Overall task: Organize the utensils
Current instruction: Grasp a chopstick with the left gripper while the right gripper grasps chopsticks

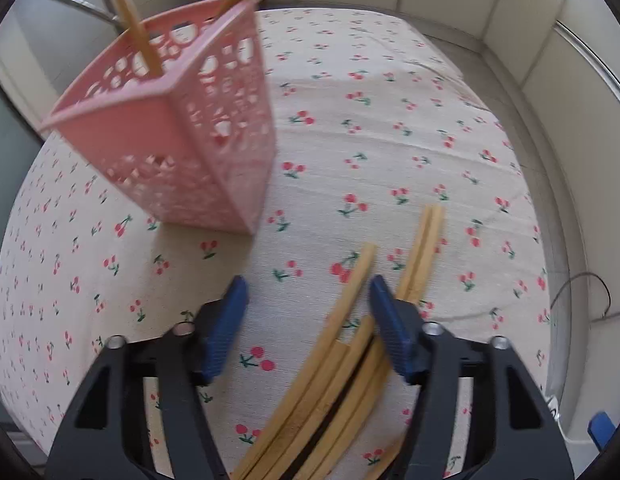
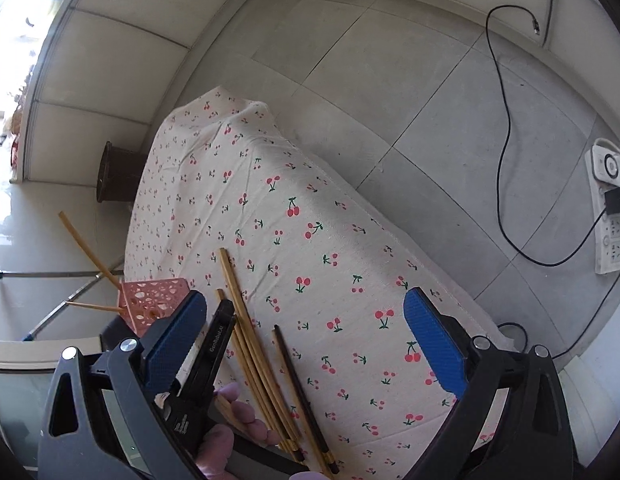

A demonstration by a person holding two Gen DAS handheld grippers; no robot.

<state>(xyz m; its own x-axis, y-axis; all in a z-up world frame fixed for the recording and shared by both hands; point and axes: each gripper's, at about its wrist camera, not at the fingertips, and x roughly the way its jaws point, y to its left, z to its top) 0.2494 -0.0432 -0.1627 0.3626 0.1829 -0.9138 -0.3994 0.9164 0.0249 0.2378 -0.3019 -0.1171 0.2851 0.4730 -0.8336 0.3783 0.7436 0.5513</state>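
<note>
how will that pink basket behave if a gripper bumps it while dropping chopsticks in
The pink basket is thin perforated plastic, so probably light and apt to slide on the cherry tablecloth. It is tall for its base, and the two chopsticks in it lean out above the rim, so it may tip.

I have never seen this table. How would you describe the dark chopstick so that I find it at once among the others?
Start from the table under the cherry-print cloth, then find the loose bundle of chopsticks lying flat on it, beside the pink perforated basket. The dark chopstick lies at the edge of the bundle farthest from the basket. It alone is dark brown, nearly black; the others are pale bamboo.
</note>
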